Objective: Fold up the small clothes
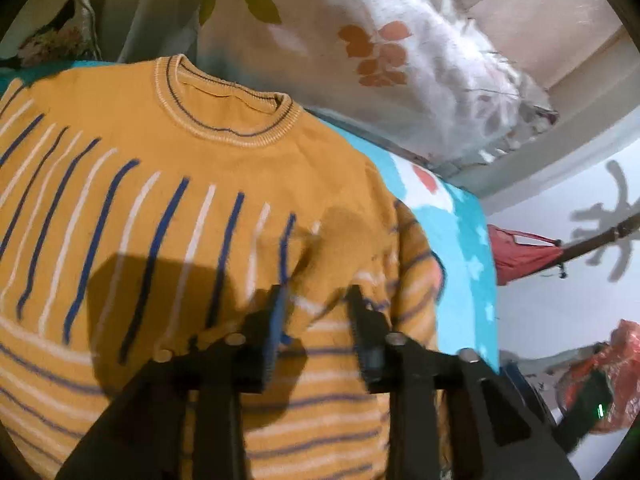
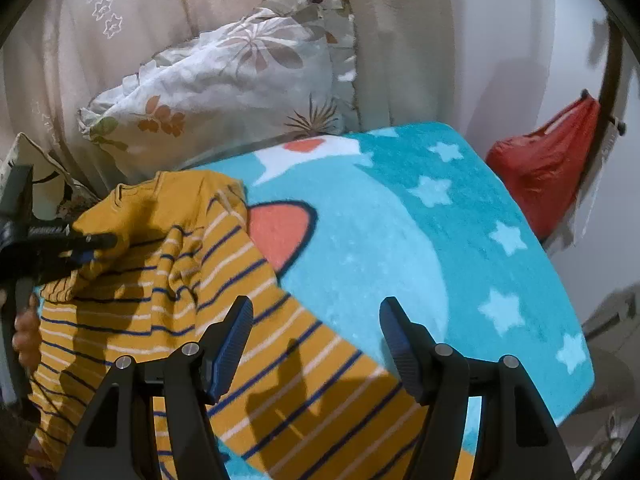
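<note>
A small mustard-yellow sweater (image 1: pixel 168 216) with blue and white stripes lies on a turquoise star blanket (image 2: pixel 440 240), neck toward the pillows. My left gripper (image 1: pixel 316 304) is open, its fingers over the sweater's right shoulder where the sleeve lies folded inward. It also shows at the left edge of the right wrist view (image 2: pixel 86 246), fingers close to the folded cloth. My right gripper (image 2: pixel 316 340) is open and empty, hovering above the sweater's striped lower part (image 2: pixel 304 380) and the blanket.
A floral pillow (image 2: pixel 240 80) leans against beige fabric behind the blanket. A red bag (image 2: pixel 544 168) hangs at the right past the blanket's edge. Orange-red plastic (image 1: pixel 612 368) lies low at the right in the left wrist view.
</note>
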